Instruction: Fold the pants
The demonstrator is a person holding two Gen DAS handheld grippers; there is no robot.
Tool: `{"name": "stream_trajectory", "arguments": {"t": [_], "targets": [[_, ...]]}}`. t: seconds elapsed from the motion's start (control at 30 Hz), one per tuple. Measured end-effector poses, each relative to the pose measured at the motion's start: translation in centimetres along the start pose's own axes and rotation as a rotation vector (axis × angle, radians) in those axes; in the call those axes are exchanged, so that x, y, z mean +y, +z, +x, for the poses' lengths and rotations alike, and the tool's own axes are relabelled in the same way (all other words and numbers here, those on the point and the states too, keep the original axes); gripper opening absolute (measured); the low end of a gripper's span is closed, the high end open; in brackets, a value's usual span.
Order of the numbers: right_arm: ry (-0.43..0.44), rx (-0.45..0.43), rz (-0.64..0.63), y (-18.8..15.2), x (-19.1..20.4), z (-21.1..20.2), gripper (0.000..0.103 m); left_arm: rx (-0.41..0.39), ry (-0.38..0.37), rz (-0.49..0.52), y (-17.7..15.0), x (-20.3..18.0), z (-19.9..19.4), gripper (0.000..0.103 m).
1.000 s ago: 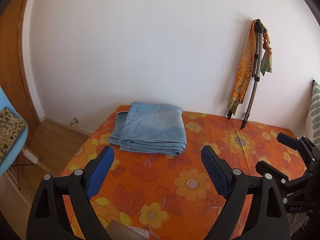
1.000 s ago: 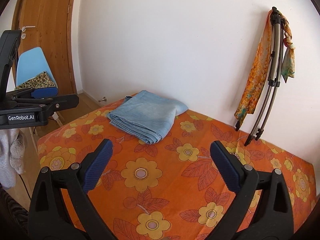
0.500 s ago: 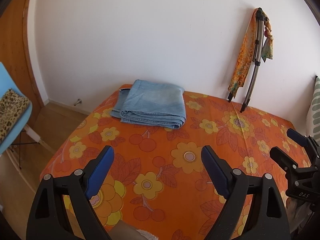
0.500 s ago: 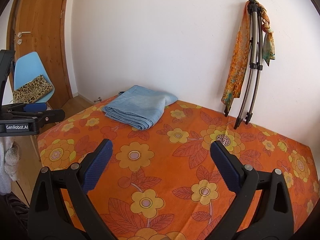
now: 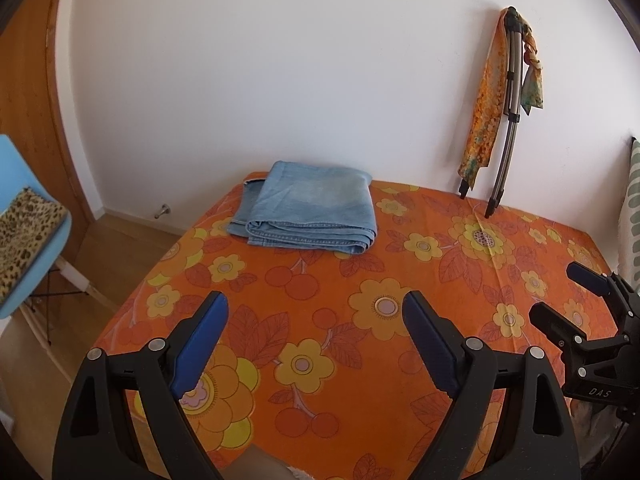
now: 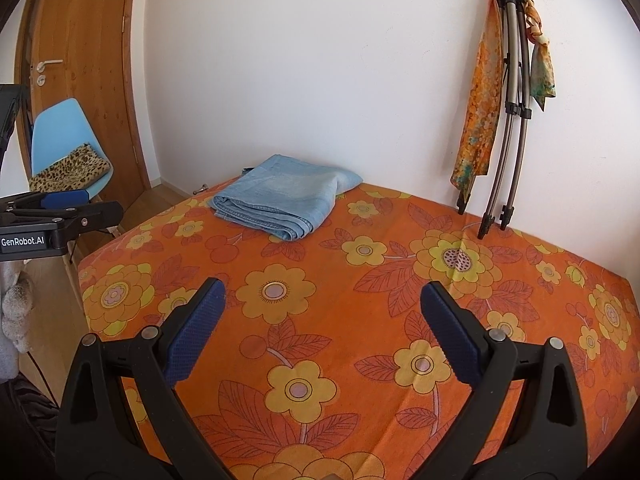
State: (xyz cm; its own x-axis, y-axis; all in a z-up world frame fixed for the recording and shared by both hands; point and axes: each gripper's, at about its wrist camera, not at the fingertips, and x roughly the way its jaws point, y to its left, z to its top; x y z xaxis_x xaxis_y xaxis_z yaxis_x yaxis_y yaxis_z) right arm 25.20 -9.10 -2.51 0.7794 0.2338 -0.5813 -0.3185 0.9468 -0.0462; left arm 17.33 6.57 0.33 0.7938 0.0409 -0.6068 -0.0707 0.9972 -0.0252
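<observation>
The left gripper [image 5: 316, 344] tilts downward over the near part of the orange flower-printed cloth surface [image 5: 340, 280], its blue-padded jaws spread wide with nothing between them. The right gripper [image 6: 322, 328] is pitched down in the same way beside it, jaws equally wide and empty; in the left wrist view it shows at the right edge [image 5: 560, 296], also hovering above the cloth.

The folded light-blue denim pants [image 5: 306, 210] lie at the far left corner of the surface, close to the white wall, well apart from both grippers and ahead of them. They form a flat, roughly rectangular stack with stitched hems layered along the near edge. The fabric looks soft and faded. The gripper bodies are black plastic with textured blue pads.
</observation>
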Motion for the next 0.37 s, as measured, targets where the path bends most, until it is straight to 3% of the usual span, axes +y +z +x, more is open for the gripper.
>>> {"name": "stream_trajectory", "arguments": {"t": [0.37], "targets": [[0.004, 0.009, -0.016, -0.41, 0.51, 0.09, 0.100, 0.000, -0.014, 0.009, -0.09, -0.02, 0.12, 0.089]]}}
